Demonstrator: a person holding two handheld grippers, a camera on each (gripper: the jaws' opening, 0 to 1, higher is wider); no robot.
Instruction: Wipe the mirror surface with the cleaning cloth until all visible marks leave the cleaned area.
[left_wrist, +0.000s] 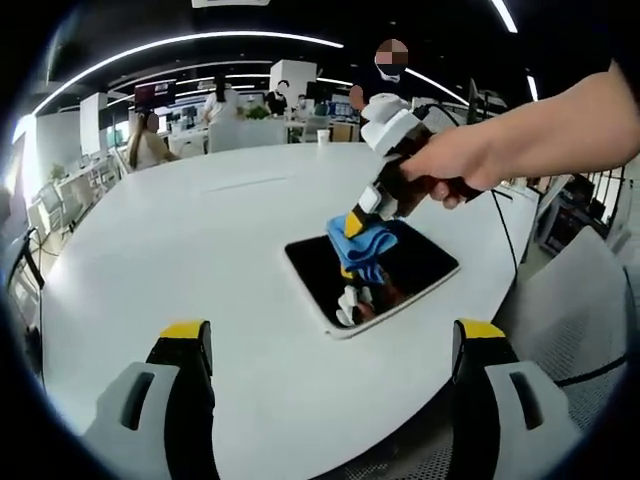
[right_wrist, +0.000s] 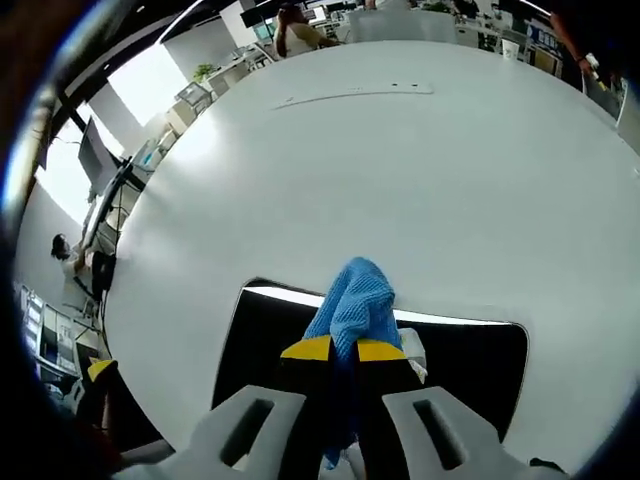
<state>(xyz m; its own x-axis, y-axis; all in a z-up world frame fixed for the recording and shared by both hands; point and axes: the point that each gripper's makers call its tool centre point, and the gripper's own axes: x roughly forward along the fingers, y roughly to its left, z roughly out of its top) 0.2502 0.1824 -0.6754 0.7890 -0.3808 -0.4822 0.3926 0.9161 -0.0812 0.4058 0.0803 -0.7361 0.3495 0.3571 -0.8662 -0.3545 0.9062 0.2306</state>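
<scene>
Yellow-tipped and spread wide, the left gripper frames the bottom of the left gripper view with nothing between its jaws, hovering over the near edge of the big white table. That table is the largest thing out here, a round sweep of white running off toward 12 o'clock, with people sitting at desks in the office beyond it.

On it, at about 3 o'clock from centre in the left gripper view, lies the mirror, a dark rounded rectangle with a pale rim, flat on the tabletop. A person's hand drives the right gripper down onto it from 1 o'clock.

Switch to the right gripper view: right gripper jaws pinched narrow on the blue cleaning cloth, which bunches up toward 12 o'clock and presses on the mirror's far rim.

Risks? The cloth is gripped in a tight wad, so little fabric probably meets the glass and marks may survive. Nothing steadies the mirror either; a hard stroke could skate it toward the table edge.
</scene>
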